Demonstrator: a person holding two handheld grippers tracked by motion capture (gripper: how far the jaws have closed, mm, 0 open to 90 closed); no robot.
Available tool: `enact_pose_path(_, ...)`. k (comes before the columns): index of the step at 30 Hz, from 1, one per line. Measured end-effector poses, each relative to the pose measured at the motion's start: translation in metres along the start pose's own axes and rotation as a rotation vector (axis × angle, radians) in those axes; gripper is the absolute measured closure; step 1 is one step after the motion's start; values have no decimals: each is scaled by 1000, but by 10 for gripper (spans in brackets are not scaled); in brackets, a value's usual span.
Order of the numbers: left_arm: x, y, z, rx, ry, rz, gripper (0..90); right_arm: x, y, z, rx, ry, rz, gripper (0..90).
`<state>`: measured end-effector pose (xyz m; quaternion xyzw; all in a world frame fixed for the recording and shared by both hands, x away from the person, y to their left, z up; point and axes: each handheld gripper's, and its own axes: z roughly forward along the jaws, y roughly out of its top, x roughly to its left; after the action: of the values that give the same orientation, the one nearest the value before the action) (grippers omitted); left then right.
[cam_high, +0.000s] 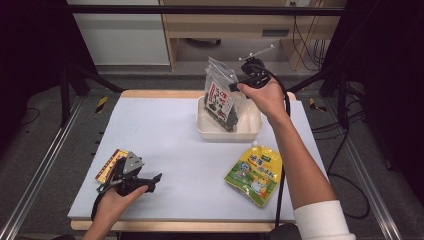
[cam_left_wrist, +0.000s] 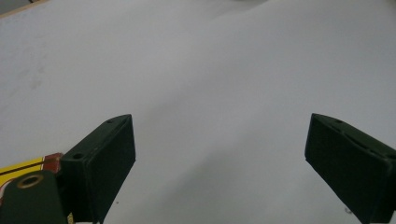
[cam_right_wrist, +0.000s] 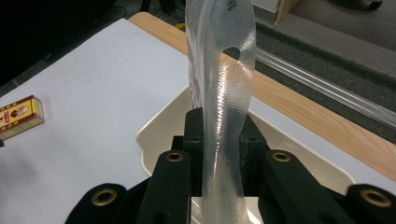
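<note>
While the clear snack bag (cam_high: 221, 94) hangs over the cream tray (cam_high: 206, 131) at far centre, the right gripper (cam_high: 235, 87) pinches its top seal, jaws closed. Step in hand: placing. Next move calls for lowering, then release. Left gripper (cam_high: 156, 179) rests wide open, empty, near left. Yellow spout pouch (cam_high: 254, 174) lies near right; small yellow box (cam_high: 110, 165) beside left gripper.

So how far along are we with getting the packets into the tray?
Nothing lies settled in the cream plastic tray yet. In hand: the right claw is shut on the clear plastic snack bag, hanging above the tray. Left: the yellow-green spouted pouch and small yellow box on the table, beside the open left claw.
</note>
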<state>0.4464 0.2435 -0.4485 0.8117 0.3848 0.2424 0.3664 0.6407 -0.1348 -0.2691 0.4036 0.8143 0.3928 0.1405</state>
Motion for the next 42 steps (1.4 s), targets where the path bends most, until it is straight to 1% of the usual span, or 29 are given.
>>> enact_pose_path(2, 0, 0, 0, 0, 0, 0, 85, 0, 0, 0, -8, -5, -2, 745)
enact_pose_path(5, 0, 0, -1, -2, 1, 1, 84, 1, 0, -2, -26, -13, 4, 661)
enact_pose_path(7, 0, 0, -1, -1, 2, 0, 84, 2, 0, -5, -43, -9, 3, 578)
enact_pose_path(8, 0, 0, -1, -1, 2, 0, 84, 3, 0, -7, -47, -12, 5, 554)
enact_pose_path(11, 0, 0, -1, -2, 1, 2, 84, 6, 0, -14, -66, -3, 3, 500)
enact_pose_path(12, 0, 0, -1, -2, 1, 2, 84, 6, 0, -14, -66, -3, 3, 500)
enact_pose_path(13, 1, 0, -1, 3, 3, 9, 83, 9, -1, -20, -77, 1, 0, 454)
enact_pose_path(14, 1, 0, -1, 3, 5, 11, 83, 10, -2, -22, -82, 1, -2, 440)
enact_pose_path(15, 1, 0, -1, 3, 5, 11, 83, 12, -3, -25, -90, -2, -4, 406)
enact_pose_path(17, 1, 0, -1, 3, 6, 11, 83, 15, -5, -30, -106, -9, -18, 388)
enact_pose_path(18, 1, 0, -1, 4, 6, 10, 83, 17, -6, -32, -110, -9, -18, 371)
enact_pose_path(19, 1, 0, -1, 4, 6, 10, 83, 17, -6, -32, -110, -9, -18, 371)
enact_pose_path(20, 1, 0, -1, 4, 7, 10, 83, 20, -8, -37, -123, -5, -27, 364)
enact_pose_path(23, 1, 0, -1, 4, 8, 11, 83, 21, -10, -41, -135, 3, -33, 356)
enact_pose_path(24, 1, 0, -1, 4, 9, 11, 83, 24, -11, -46, -147, 8, -37, 350)
enact_pose_path(25, 1, 0, -1, 4, 9, 11, 83, 24, -12, -48, -146, 12, -34, 350)
enact_pose_path(28, 1, 0, -2, 4, 11, 11, 83, 26, -14, -55, -165, 14, -44, 345)
enact_pose_path(32, 1, 0, -2, 4, 12, 12, 83, 25, -20, -62, -179, 4, -43, 335)
enact_pose_path(35, 1, 0, -2, 4, 12, 14, 83, 24, -24, -66, -179, -4, -41, 334)
enact_pose_path(37, 1, 0, -2, 2, 12, 11, 83, 22, -30, -70, -190, -15, -31, 334)
enact_pose_path(40, 1, 0, -2, 2, 12, 11, 83, 20, -37, -73, -189, -35, -37, 327)
enact_pose_path(41, 1, 0, -2, 2, 12, 11, 83, 20, -37, -73, -189, -35, -37, 327)
enact_pose_path(42, 1, 0, -2, 3, 12, 13, 83, 20, -40, -74, -190, -41, -36, 313)
